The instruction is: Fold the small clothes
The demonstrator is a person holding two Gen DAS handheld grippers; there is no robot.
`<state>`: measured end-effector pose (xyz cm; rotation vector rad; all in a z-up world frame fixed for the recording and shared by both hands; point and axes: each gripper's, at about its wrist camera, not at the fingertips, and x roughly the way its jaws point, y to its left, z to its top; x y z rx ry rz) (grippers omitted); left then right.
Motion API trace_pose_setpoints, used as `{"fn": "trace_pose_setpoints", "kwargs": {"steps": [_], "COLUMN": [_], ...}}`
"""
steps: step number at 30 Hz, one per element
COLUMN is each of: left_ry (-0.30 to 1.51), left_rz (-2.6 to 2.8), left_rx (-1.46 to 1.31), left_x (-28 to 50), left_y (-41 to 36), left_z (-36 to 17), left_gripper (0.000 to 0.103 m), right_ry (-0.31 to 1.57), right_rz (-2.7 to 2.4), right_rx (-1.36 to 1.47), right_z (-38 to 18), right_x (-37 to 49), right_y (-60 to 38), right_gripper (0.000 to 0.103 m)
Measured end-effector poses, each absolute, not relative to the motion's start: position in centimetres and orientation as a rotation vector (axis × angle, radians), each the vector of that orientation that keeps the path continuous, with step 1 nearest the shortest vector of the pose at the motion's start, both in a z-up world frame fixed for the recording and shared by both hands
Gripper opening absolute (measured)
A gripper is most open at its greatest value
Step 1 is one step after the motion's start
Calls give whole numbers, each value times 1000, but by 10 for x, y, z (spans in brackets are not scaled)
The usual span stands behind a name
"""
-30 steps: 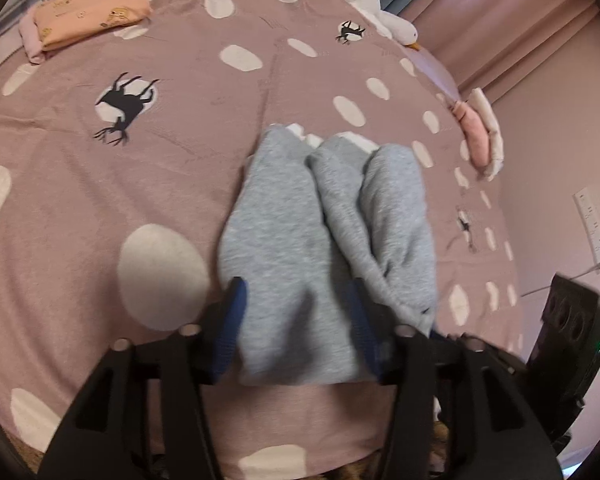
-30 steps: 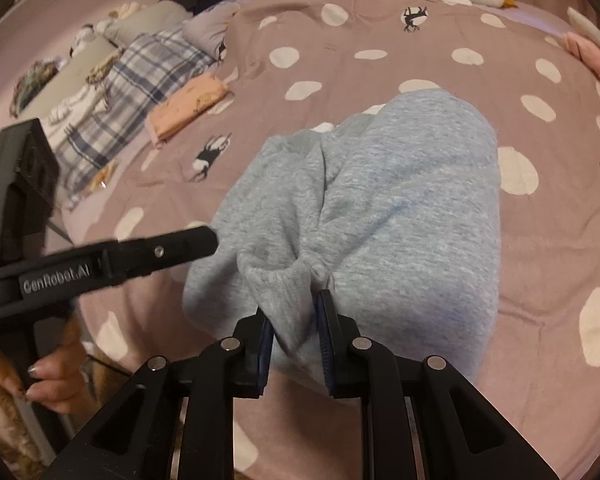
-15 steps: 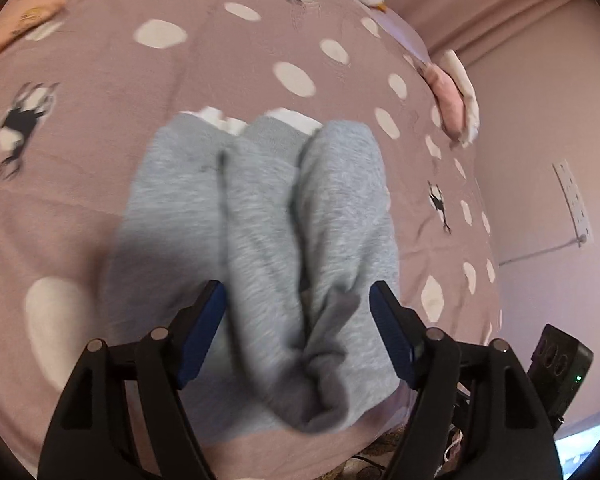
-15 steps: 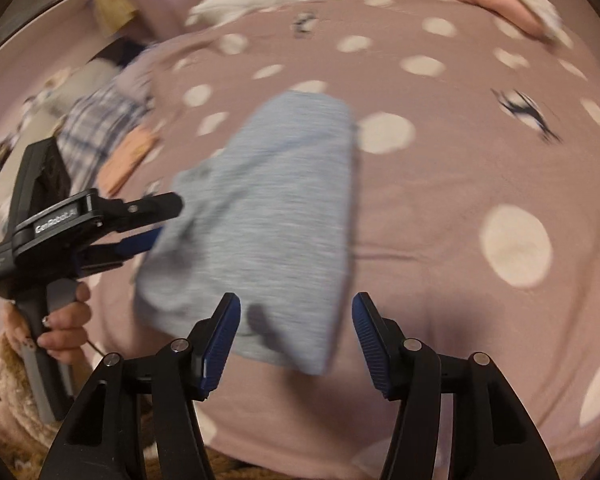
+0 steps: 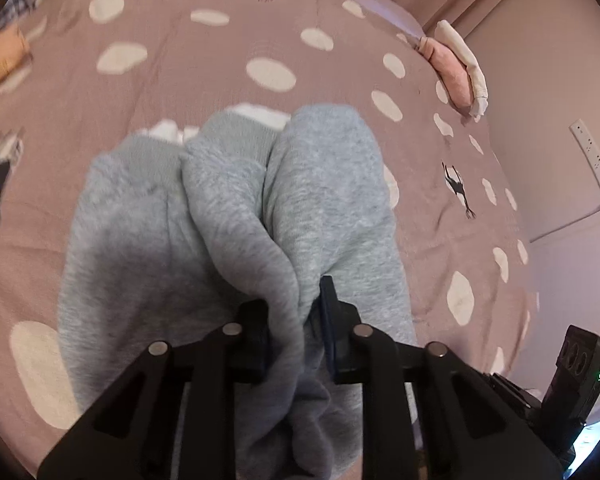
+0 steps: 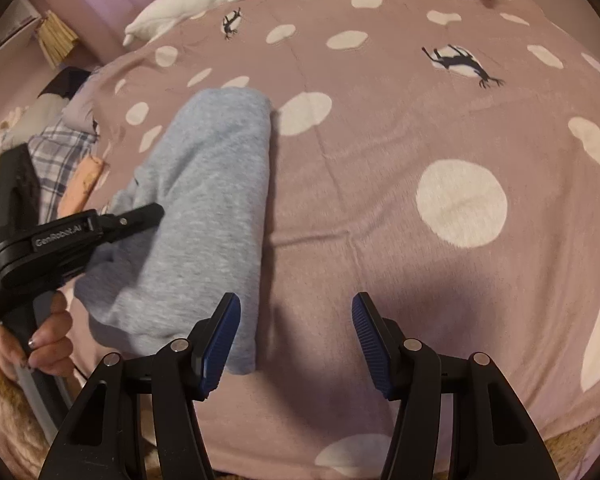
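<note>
Small grey fleece pants [image 5: 236, 216] lie folded lengthwise on the pink dotted bedspread [image 5: 180, 60]. My left gripper [image 5: 294, 316] is shut on a bunched fold of the grey pants at their near end. In the right wrist view the pants [image 6: 204, 200] lie to the left, with the left gripper [image 6: 140, 216] reaching onto them. My right gripper [image 6: 296, 328] is open and empty, low over the bedspread [image 6: 420, 120] just right of the pants' near corner.
A folded orange garment [image 5: 0, 60] lies at the far left. Folded pink and white clothes [image 5: 460, 68] sit at the bed's right edge. A white goose plush [image 6: 204, 4] and plaid cloth [image 6: 60, 160] lie farther off. A wall with a power strip [image 5: 592, 160] is on the right.
My right gripper let go of the pants' fold, opened and moved right off the garment. My left gripper, open before, shifted onto the same fold and closed on it.
</note>
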<state>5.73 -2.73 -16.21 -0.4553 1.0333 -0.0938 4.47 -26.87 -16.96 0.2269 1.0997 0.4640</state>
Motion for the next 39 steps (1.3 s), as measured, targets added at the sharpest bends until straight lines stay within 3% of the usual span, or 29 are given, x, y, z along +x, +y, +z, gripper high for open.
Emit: {"fn": "trace_pose_setpoints", "kwargs": {"steps": [11, 18, 28, 39], "left_ry": [858, 940, 835, 1025], "left_rz": [-89, -44, 57, 156], "left_rx": [-417, -486, -457, -514], "left_x": [22, 11, -13, -4], "left_y": [9, 23, 30, 52], "left_z": [-97, -131, -109, -184], "left_gripper": [10, 9, 9, 11], "right_ry": [1073, 1092, 1078, 1105], "right_rz": [487, 520, 545, 566], "right_rx": [192, 180, 171, 143], "right_z": [-158, -163, -157, -163], "right_x": [42, 45, 43, 44], "right_y": [-261, -248, -243, -230], "right_gripper": [57, 57, 57, 57]}}
